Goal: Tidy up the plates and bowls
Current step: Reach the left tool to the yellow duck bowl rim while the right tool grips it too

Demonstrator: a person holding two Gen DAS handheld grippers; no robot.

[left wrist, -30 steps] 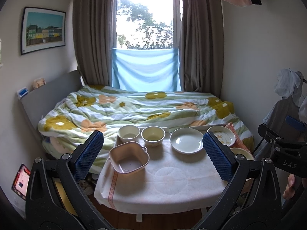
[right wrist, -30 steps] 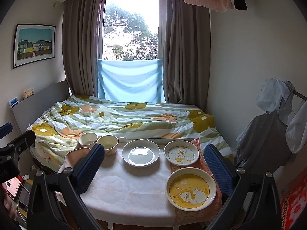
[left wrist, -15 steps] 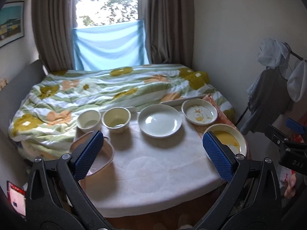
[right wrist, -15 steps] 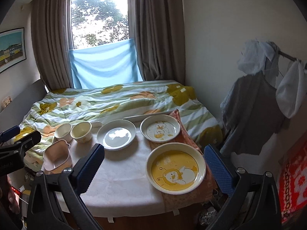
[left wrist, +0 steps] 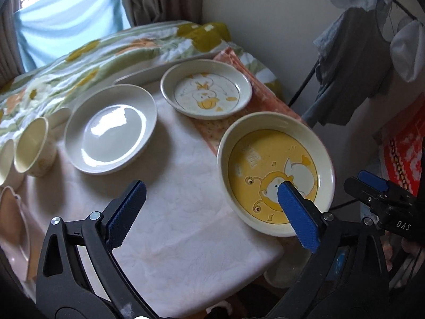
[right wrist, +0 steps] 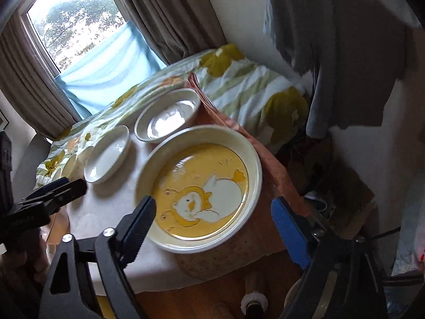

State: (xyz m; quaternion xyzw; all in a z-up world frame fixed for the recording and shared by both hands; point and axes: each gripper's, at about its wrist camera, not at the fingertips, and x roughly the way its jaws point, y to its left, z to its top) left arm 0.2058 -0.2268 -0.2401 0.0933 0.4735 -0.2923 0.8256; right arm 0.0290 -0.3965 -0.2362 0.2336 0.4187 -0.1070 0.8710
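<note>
"DAS" on right gripper [left wrist: 382, 199]

Setting: a home bedroom. Evidence: bed with floral green-and-yellow quilt [left wrist: 111, 50] at the far side; window [right wrist: 77, 24] behind it, with brown curtains [right wrist: 170, 13] and a blue cloth [left wrist: 66, 21] across its lower part; clothes hanging [left wrist: 353, 61] at right; small cloth-covered table [left wrist: 186, 226] near, set with crockery.

Both wrist views down onto table [left wrist: 186, 234]
</note>
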